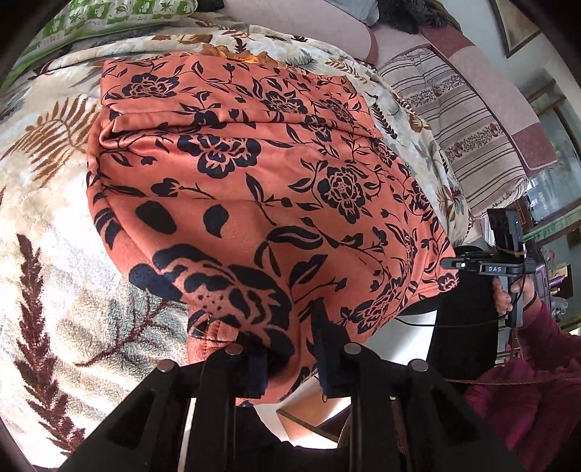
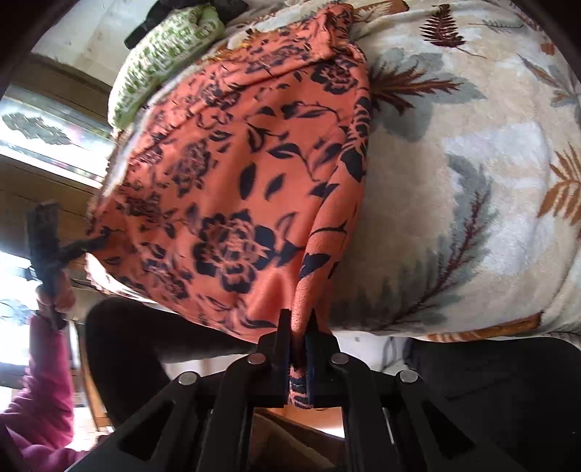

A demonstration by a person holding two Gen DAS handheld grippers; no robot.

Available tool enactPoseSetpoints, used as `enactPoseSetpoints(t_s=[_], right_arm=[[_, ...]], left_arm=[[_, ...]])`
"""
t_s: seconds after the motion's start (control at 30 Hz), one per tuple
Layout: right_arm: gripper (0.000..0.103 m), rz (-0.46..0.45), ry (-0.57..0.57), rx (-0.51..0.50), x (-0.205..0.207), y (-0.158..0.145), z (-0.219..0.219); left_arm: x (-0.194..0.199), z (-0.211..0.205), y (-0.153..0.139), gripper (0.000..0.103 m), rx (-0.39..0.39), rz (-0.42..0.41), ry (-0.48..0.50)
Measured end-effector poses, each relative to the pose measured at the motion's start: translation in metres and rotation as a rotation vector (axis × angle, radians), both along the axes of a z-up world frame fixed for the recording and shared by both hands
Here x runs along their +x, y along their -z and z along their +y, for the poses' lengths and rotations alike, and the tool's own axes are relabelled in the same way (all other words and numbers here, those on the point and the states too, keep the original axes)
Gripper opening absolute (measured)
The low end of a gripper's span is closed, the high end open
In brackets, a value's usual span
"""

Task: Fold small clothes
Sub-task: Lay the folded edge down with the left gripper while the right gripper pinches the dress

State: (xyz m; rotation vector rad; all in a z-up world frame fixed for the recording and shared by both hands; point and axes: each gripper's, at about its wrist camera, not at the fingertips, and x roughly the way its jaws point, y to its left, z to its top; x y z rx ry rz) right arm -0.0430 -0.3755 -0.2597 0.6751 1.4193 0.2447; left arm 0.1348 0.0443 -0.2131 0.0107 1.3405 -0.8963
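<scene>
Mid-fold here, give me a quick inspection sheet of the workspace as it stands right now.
Surface: plush leaf-print blanket on a bed; the garment lies on it.
Job's things: orange floral garment, already folded over at the far end, near edge lifted by both grippers.
Clutter: green-and-white patterned pillow at the far end; striped cushion beside the bed.
Grippers: left gripper closed around the near hem; right gripper pinches a corner fold.
Cables: thin black cable runs toward the right gripper's handle.
Surroundings: framed picture on the wall; wooden furniture, blurred.
</scene>
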Motion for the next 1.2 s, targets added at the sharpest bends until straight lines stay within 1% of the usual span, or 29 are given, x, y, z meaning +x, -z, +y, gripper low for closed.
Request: enactPoseSetpoints(t_s=[0.07, 0.17, 0.27, 0.33, 0.37, 0.43, 0.5, 0.53, 0.57, 0.63, 0.67, 0.7, 0.73, 0.77, 0.83, 0.87, 0.93, 0.97, 1.0, 1.03, 1.07, 1.1, 1.13, 1.2], right_arm=[[0.006, -0.045, 0.023, 0.077, 0.013, -0.015, -0.003], [0.006, -0.127, 0.064, 0.152, 0.043, -0.036, -0.007], [0.006, -0.206, 0.113, 0.152, 0.087, -0.052, -0.023], [0.006, -0.262, 0.164, 0.130, 0.125, -0.060, -0.035], [0.006, -0.282, 0.195, 0.116, 0.149, -0.061, -0.044], [0.006, -0.301, 0.288, 0.097, 0.195, -0.056, -0.066], [0.006, -0.314, 0.405, 0.057, 0.239, -0.042, -0.094], [0.007, -0.294, 0.460, 0.040, 0.260, -0.029, -0.106], [0.011, -0.258, 0.514, 0.063, 0.278, -0.011, -0.118], [0.011, -0.196, 0.591, 0.118, 0.304, 0.024, -0.137], [0.011, -0.155, 0.622, 0.113, 0.309, 0.040, -0.144], [0.011, -0.131, 0.653, 0.116, 0.310, 0.052, -0.149], [0.011, -0.131, 0.674, 0.135, 0.308, 0.061, -0.152], [0.011, -0.135, 0.684, 0.148, 0.303, 0.067, -0.154], [0.011, -0.145, 0.664, 0.126, 0.292, 0.069, -0.153], [0.011, -0.160, 0.641, 0.108, 0.289, 0.067, -0.152], [0.011, -0.196, 0.610, 0.075, 0.279, 0.054, -0.147], [0.011, -0.221, 0.598, 0.061, 0.275, 0.048, -0.143], [0.011, -0.250, 0.584, 0.042, 0.273, 0.038, -0.138], [0.011, -0.283, 0.567, 0.012, 0.271, 0.027, -0.129], [0.011, -0.323, 0.538, -0.019, 0.271, 0.015, -0.119], [0.011, -0.359, 0.494, -0.036, 0.273, 0.004, -0.106], [0.011, -0.372, 0.436, -0.037, 0.279, -0.004, -0.088], [0.011, -0.349, 0.284, -0.025, 0.298, -0.011, -0.044]], left_arm=[[0.004, 0.006, -0.007, 0.011, -0.018, 0.005, -0.015], [0.016, 0.015, -0.030, 0.011, -0.085, -0.002, -0.038], [0.045, 0.019, -0.056, 0.011, -0.172, -0.015, -0.076], [0.076, 0.015, -0.072, 0.011, -0.222, -0.029, -0.114], [0.095, 0.013, -0.078, 0.011, -0.237, -0.036, -0.136], [0.141, 0.008, -0.082, 0.011, -0.234, -0.053, -0.203], [0.193, 0.006, -0.071, 0.011, -0.195, -0.047, -0.301], [0.217, 0.006, -0.059, 0.012, -0.164, -0.029, -0.361], [0.240, 0.007, -0.042, 0.014, -0.132, 0.011, -0.430], [0.271, 0.011, -0.005, 0.014, -0.071, 0.085, -0.529], [0.278, 0.015, 0.011, 0.014, -0.038, 0.107, -0.584], [0.280, 0.019, 0.026, 0.014, -0.038, 0.137, -0.626], [0.277, 0.023, 0.036, 0.014, -0.067, 0.159, -0.652], [0.272, 0.028, 0.040, 0.014, -0.099, 0.157, -0.682], [0.259, 0.038, 0.035, 0.015, -0.148, 0.132, -0.738], [0.253, 0.043, 0.028, 0.020, -0.153, 0.101, -0.775], [0.243, 0.057, 0.004, 0.033, -0.200, -0.006, -0.870], [0.237, 0.066, -0.009, 0.047, -0.235, -0.063, -0.927], [0.228, 0.073, -0.025, 0.058, -0.274, -0.124, -0.992], [0.215, 0.077, -0.039, 0.063, -0.315, -0.186, -1.054], [0.200, 0.075, -0.049, 0.073, -0.339, -0.241, -1.100], [0.187, 0.071, -0.057, 0.078, -0.332, -0.282, -1.132], [0.175, 0.065, -0.061, 0.078, -0.314, -0.307, -1.158], [0.155, 0.054, -0.058, 0.078, -0.322, -0.351, -1.194]])
